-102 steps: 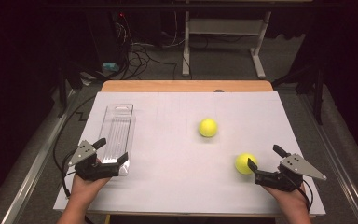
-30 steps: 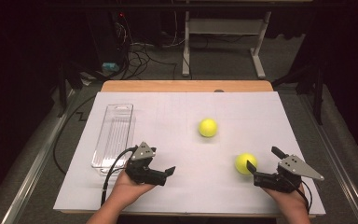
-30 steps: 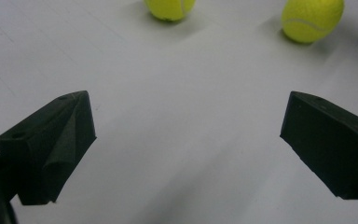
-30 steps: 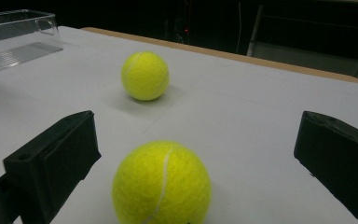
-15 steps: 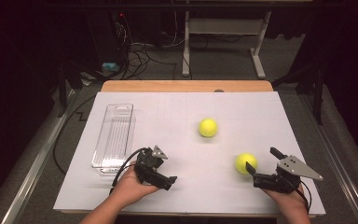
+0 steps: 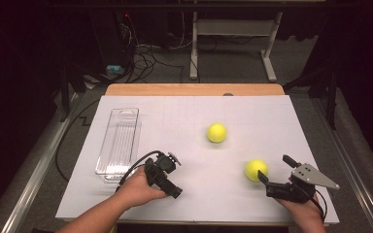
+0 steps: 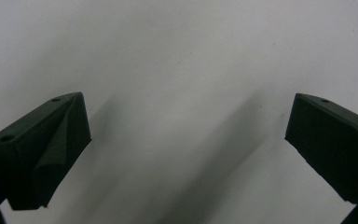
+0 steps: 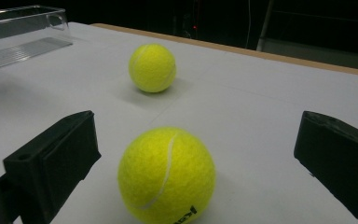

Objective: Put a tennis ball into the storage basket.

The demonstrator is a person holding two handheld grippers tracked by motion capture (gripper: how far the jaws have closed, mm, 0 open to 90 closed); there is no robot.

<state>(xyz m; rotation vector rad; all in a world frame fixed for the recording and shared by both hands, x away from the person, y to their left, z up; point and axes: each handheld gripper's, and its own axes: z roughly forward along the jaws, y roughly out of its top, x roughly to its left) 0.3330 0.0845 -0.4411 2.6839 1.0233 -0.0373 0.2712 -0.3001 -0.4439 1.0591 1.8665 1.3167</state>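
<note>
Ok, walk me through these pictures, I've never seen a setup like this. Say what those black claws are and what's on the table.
A person sits at a table and holds a two-jaw gripper in each hand. The high view looks down from above: the left gripper near the clear plastic tray, the right gripper beside the nearer tennis ball. A second tennis ball lies farther off. The other two pictures come from cameras on the grippers. The left one's jaws have just been opening over the bare white sheet; the right one's stand open around the nearer ball without touching it. Nothing is held.

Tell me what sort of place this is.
Probably a lab or workshop set up for recording: a white-covered table in a dark room, loose cables on the floor behind it, and a metal bench frame beyond.
</note>
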